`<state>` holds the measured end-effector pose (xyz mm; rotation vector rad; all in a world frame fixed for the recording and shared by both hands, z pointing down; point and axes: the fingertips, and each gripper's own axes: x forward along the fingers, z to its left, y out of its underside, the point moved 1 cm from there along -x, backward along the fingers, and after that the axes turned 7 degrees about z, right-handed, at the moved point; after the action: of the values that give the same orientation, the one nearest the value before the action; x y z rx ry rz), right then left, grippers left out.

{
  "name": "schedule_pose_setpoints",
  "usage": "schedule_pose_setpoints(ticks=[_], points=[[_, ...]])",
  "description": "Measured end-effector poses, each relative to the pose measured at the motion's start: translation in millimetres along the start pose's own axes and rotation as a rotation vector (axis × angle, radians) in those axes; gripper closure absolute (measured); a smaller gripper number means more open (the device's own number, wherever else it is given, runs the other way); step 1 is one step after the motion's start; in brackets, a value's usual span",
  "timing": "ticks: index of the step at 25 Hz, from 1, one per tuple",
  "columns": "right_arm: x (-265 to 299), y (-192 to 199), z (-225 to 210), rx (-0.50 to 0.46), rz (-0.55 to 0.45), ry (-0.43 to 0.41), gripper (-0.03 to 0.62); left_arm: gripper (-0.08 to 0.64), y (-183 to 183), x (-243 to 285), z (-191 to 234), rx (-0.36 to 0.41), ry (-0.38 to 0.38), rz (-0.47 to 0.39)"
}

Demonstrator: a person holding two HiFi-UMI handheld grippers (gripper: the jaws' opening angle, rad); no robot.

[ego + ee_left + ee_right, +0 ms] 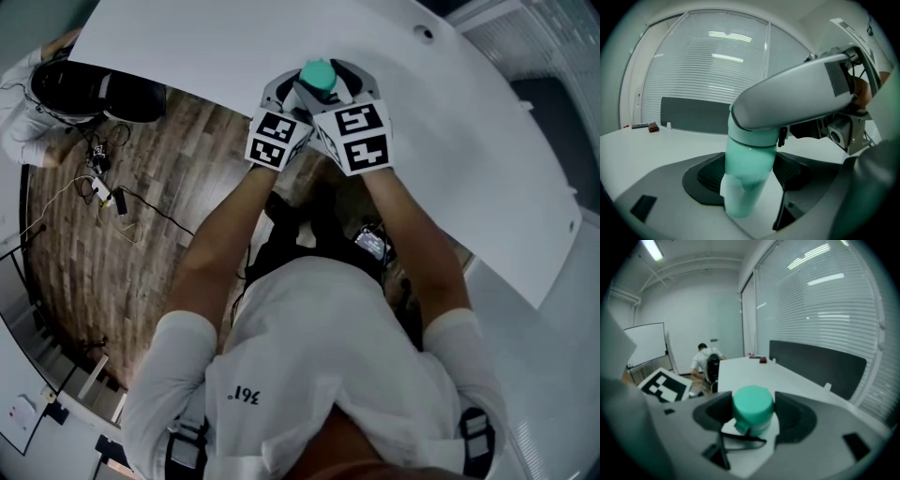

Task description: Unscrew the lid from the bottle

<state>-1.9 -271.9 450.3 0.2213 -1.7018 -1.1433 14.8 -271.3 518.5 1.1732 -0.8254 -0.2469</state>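
Observation:
A pale teal bottle [747, 164] with a green lid [752, 406] stands upright on the white table [234, 47], close to its near edge. My left gripper [749, 183] has its jaws round the bottle's body, and the pads sit close on both sides without clearly pressing. My right gripper [752, 417] comes in from above and its pads flank the lid with hardly any gap. In the left gripper view the right gripper's grey body [797, 98] crosses over the bottle and hides the lid. The head view shows the lid [318, 74] between both grippers.
A dark panel [693, 115] runs along the table's far side, with small objects [652, 127] near it. A person [705, 362] crouches on the wooden floor past the table's end. Cables [103, 187] lie on that floor. A whiteboard [647, 343] stands at the left.

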Motion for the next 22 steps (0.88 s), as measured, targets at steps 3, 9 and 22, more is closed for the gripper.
schedule_pose_setpoints(ticks=[3,9,22], points=[[-1,0,2,-0.048,-0.002,-0.07,0.307,0.23,1,-1,-3,0.048,0.095,0.015],[-6,4,11,-0.196,0.004,-0.241,0.307,0.23,3,-7,-12,0.171,0.355,0.055],[-4,2,8,-0.046,0.017,-0.081,0.305,0.229,10,-10,-3,0.09,0.045,0.009]])
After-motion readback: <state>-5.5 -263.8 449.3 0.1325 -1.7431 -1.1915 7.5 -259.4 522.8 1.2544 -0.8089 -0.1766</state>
